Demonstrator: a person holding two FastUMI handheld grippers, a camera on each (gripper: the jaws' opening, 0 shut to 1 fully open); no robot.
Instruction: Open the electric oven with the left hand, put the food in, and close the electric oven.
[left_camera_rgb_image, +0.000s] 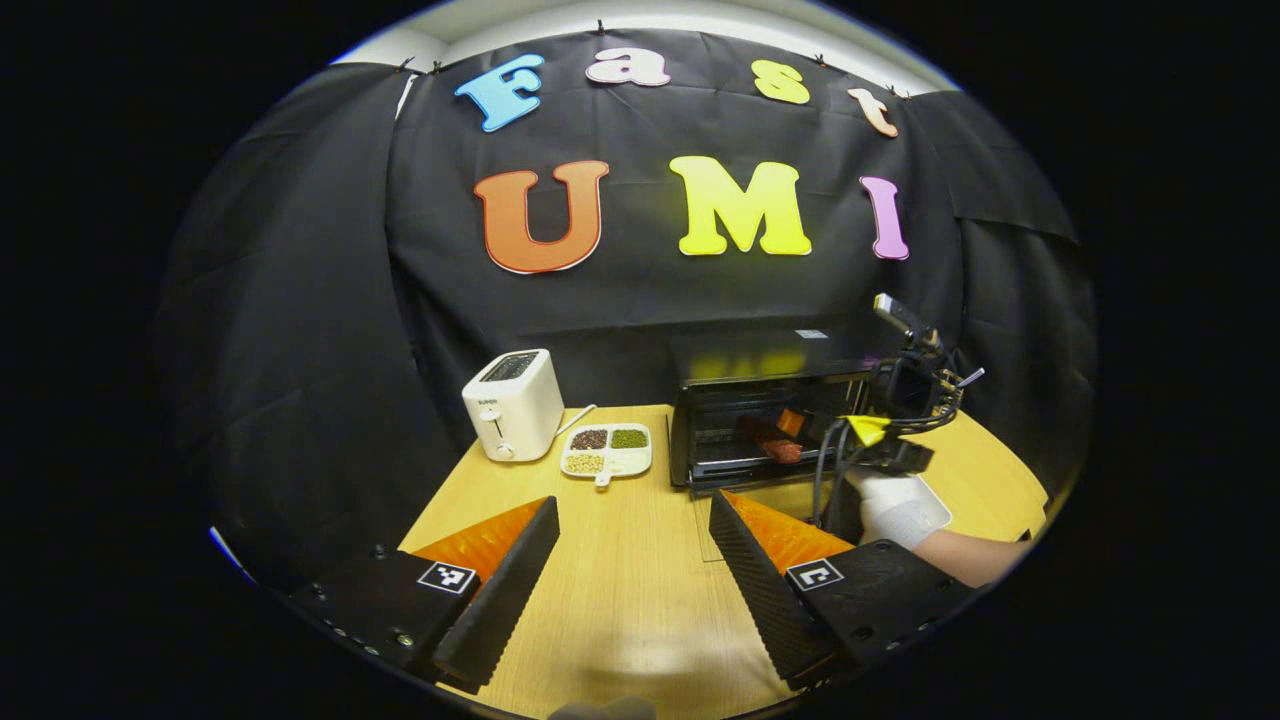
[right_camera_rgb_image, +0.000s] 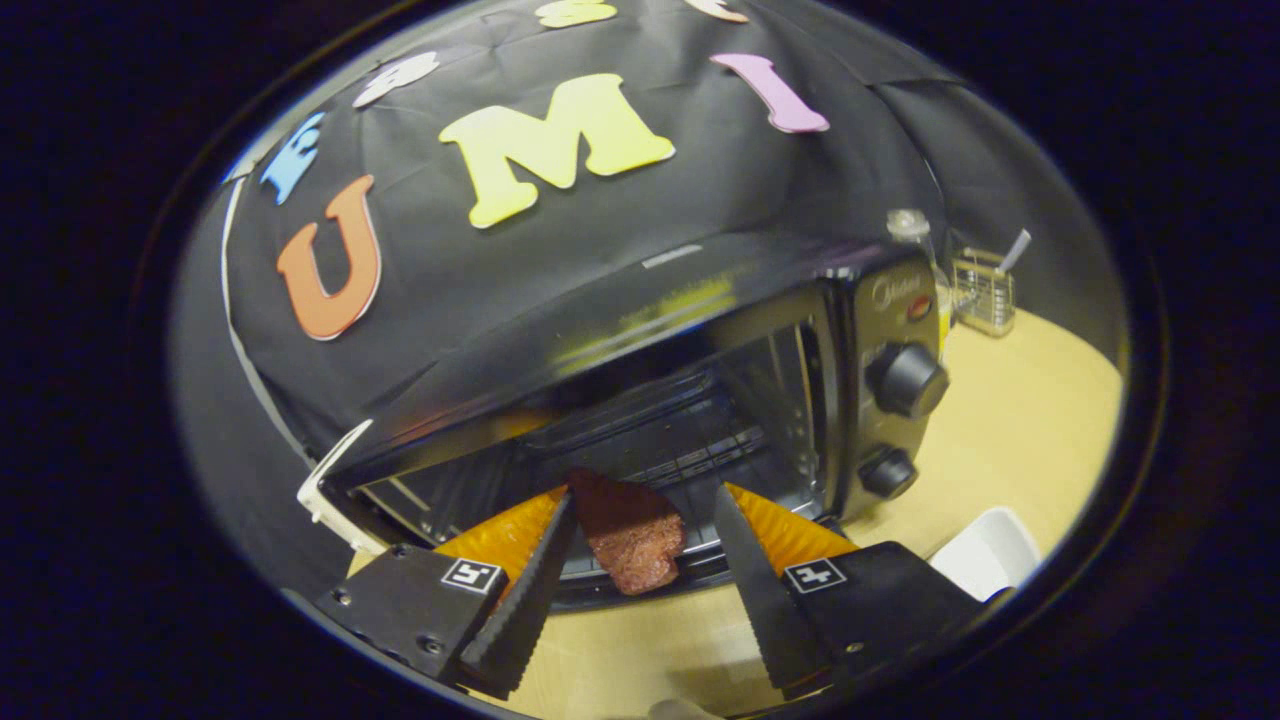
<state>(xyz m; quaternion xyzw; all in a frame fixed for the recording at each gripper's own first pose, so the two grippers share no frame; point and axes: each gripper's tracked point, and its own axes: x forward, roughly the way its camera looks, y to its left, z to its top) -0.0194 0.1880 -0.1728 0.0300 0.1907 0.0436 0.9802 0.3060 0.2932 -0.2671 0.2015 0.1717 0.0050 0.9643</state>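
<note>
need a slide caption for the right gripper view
Open right gripper at the open electric oven, a reddish-brown piece of food between its fingers.

left hand-held gripper (left_camera_rgb_image: 632, 530): jaws spread wide, holding nothing | right hand-held gripper (right_camera_rgb_image: 640, 520): jaws parted, tilted (a white-gloved hand (left_camera_rgb_image: 893, 508) grips it, bare forearm behind)

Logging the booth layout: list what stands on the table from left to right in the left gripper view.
Toaster → divided snack tray → electric oven with the food inside → right gripper reaching into it, held by a gloved hand.
</note>
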